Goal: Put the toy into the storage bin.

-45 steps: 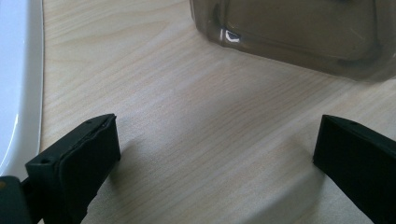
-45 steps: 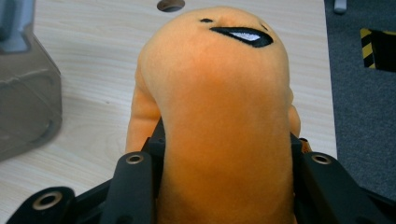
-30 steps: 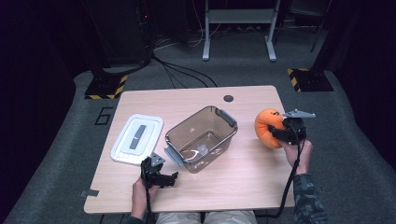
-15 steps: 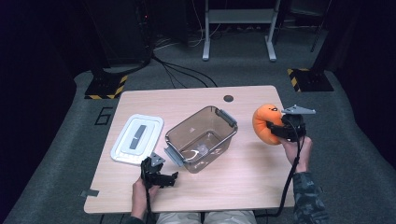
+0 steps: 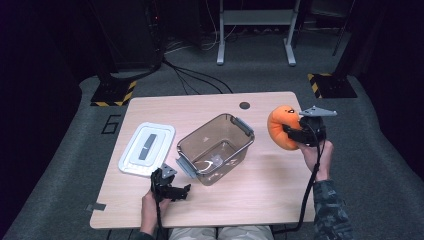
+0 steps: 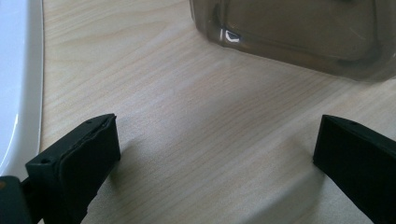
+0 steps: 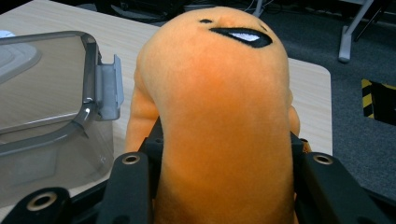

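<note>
large number 6 marked on the grey floor (image 5: 111,124), left of the table (image 5: 260,200)

The right gripper (image 5: 291,131) is clamping an orange plush toy (image 5: 280,126) and holding it above the table's (image 5: 260,185) right edge, apparently clear of the wood. A clear plastic container (image 5: 215,148) is sitting open mid-table, its white lid (image 5: 146,149) lying beside it. The left gripper (image 5: 172,189) is resting near the container's corner, jaws apart.

Fuzzy orange plush toy (image 7: 219,116); glossy clear plastic container (image 5: 216,148); matt wood table (image 5: 260,190).
</note>
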Tool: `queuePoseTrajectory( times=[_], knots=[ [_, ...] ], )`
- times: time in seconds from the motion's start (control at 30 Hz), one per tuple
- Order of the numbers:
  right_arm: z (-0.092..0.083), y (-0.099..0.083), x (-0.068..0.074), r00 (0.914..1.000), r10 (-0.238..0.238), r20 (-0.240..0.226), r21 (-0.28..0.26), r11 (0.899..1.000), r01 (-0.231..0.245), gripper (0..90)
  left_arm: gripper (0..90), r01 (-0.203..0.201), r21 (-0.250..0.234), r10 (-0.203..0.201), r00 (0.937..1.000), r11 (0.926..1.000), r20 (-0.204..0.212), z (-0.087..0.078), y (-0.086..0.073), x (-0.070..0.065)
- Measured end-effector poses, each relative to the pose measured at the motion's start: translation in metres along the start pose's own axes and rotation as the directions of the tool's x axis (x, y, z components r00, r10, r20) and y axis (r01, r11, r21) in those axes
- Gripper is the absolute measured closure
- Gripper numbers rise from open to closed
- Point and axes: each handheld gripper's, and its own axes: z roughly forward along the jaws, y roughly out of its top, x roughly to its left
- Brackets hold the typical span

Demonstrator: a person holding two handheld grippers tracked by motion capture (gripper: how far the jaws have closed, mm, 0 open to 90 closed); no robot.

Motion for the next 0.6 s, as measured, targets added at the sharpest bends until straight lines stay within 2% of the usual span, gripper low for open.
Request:
queuePoseTrajectory(
  times=[0.6],
  knots=[
    [-0.005, 0.024, 0.008, 0.9997, -0.023, -0.008, -0.024, 0.999, 0.023, 53.5, 0.2, 0.0, 0.0, 0.0, 1.0, 1.0, 0.0, 0.0, 0.0, 0.0]
  ],
)
